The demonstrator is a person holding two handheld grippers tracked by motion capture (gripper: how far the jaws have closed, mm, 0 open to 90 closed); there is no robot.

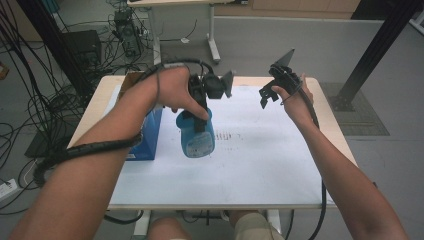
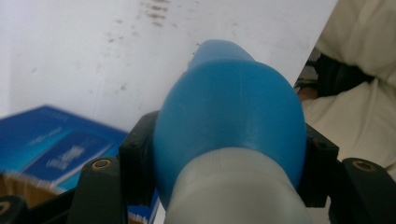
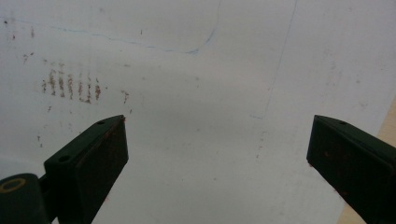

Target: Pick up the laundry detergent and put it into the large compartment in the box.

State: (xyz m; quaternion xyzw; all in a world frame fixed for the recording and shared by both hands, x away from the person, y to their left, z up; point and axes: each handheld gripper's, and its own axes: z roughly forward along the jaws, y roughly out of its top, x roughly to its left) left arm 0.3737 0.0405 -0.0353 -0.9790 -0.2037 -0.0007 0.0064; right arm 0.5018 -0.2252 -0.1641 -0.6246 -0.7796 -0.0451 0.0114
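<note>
A blue bottle (image 1: 196,139) with a pale label hangs above the white sheet (image 1: 260,160) near the table's middle. My left gripper (image 1: 200,122) is shut on it, the jaws pressing both sides of its body. In the left gripper view the blue bottle (image 2: 229,116) bulges between the jaws and its grey-white lower part (image 2: 238,191) fills the bottom. My right gripper (image 1: 266,97) is held up over the far right of the sheet, open, with nothing between its fingers (image 3: 88,163); below them lies the stained white sheet (image 3: 196,93).
A blue box (image 1: 147,137) lies at the left of the table, beside a cardboard piece at the back left corner; the blue box (image 2: 51,144) also lies left of the jaws. Cables trail over the floor at left. A black post stands at far right.
</note>
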